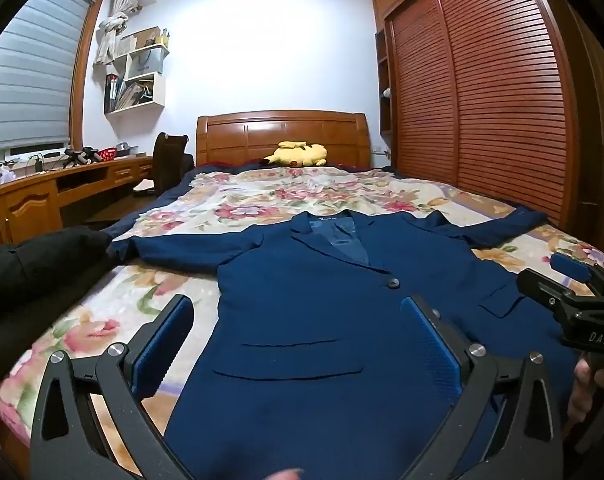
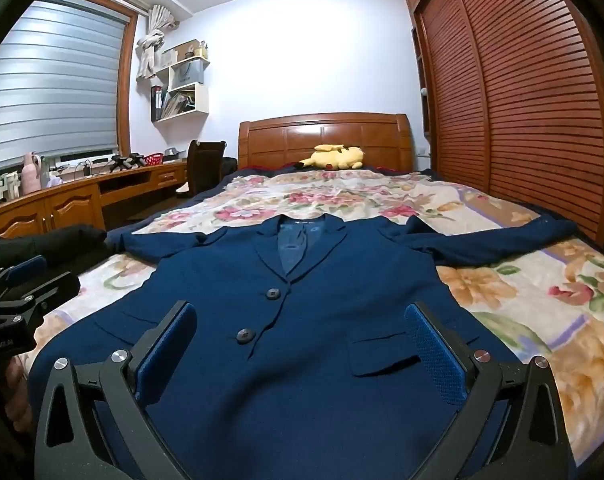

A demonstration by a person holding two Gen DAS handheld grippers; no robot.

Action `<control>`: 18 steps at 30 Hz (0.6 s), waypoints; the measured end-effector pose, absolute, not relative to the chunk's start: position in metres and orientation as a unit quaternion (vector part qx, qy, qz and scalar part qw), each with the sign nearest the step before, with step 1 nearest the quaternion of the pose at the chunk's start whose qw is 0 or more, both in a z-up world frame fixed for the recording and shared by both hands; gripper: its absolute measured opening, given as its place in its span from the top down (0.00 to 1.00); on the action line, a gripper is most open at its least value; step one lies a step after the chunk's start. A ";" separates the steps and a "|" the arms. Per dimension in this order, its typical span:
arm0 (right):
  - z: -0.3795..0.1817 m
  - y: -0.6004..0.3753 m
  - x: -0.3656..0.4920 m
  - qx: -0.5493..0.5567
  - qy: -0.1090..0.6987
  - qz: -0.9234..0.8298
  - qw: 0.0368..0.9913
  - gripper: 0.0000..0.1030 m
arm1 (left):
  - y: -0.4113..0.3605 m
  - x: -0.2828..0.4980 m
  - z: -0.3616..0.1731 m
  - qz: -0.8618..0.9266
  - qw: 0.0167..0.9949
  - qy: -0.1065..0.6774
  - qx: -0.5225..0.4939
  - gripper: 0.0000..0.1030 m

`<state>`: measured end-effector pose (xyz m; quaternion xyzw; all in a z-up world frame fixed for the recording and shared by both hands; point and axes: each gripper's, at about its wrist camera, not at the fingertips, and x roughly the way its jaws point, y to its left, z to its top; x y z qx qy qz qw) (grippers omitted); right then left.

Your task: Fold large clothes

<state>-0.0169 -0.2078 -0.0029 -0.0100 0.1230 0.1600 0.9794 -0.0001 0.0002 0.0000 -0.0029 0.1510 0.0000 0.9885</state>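
A navy jacket [image 2: 302, 312] lies flat and face up on the floral bedspread [image 2: 542, 320], filling the centre and lower half of both views, its collar toward the wooden headboard [image 2: 326, 136] and its sleeves spread out to left and right. The left gripper [image 1: 298, 328] sits at the bottom of its frame with jaws spread wide — nothing between the blue pads [image 1: 434, 344], only jacket cloth showing beneath. The right gripper [image 2: 302, 332] is likewise wide open and holds nothing, hovering over the jacket's two front buttons [image 2: 273, 294]. A black garment [image 1: 34, 280] lies at the left edge of the frame, and a yellow plush toy [image 1: 298, 154] rests by the headboard.
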 end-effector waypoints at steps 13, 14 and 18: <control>-0.003 -0.208 -0.017 -0.008 0.119 0.161 0.980 0.00 | -0.003 0.001 -0.001 0.004 0.989 0.150 0.002 0.00; -0.003 -0.208 -0.017 -0.008 0.118 0.161 0.980 0.00 | -0.002 0.001 -0.001 0.003 0.989 0.151 0.001 0.00; -0.003 -0.208 -0.017 -0.008 0.118 0.161 0.980 0.00 | 0.001 0.002 -0.004 0.005 0.989 0.148 0.001 0.00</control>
